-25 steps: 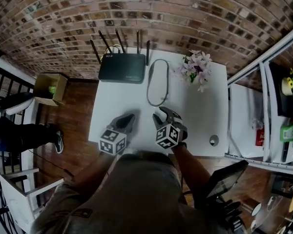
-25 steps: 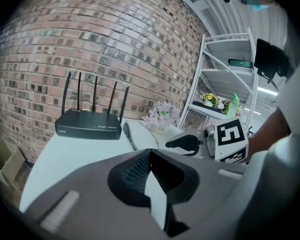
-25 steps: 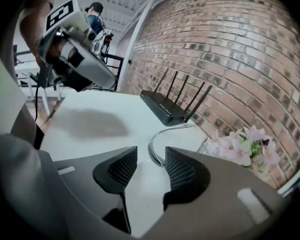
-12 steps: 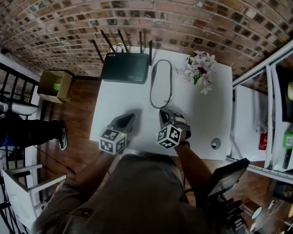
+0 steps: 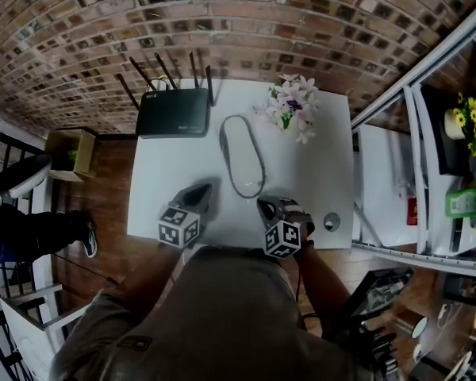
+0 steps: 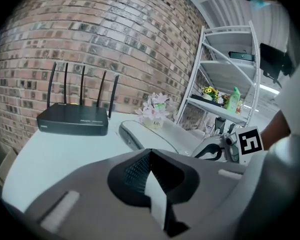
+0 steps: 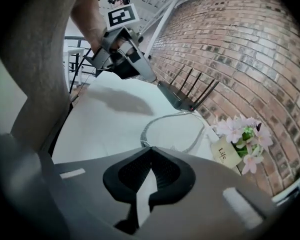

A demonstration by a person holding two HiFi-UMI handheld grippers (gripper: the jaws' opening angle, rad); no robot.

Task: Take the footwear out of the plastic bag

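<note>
A clear plastic bag [image 5: 243, 156] with pale flat footwear inside lies on the white table [image 5: 170, 165], showing as a long oval outline. It also shows in the left gripper view [image 6: 138, 134] and the right gripper view [image 7: 176, 128]. My left gripper [image 5: 205, 190] hovers left of the bag's near end, shut and empty. My right gripper [image 5: 262, 205] is just below the bag's near end, shut with nothing between its jaws. Each gripper sees its own closed tips, the left gripper [image 6: 149, 151] and the right gripper [image 7: 151, 149], short of the bag.
A black router [image 5: 173, 111] with several antennas stands at the table's back left. A small pot of pink flowers [image 5: 292, 105] is at the back right. A small round object [image 5: 332, 221] lies near the front right corner. White shelving [image 5: 397, 173] stands to the right.
The head view has swung, so the table sits further left in the picture. My right gripper has drawn back toward the table's near edge. The left gripper has hardly moved.
</note>
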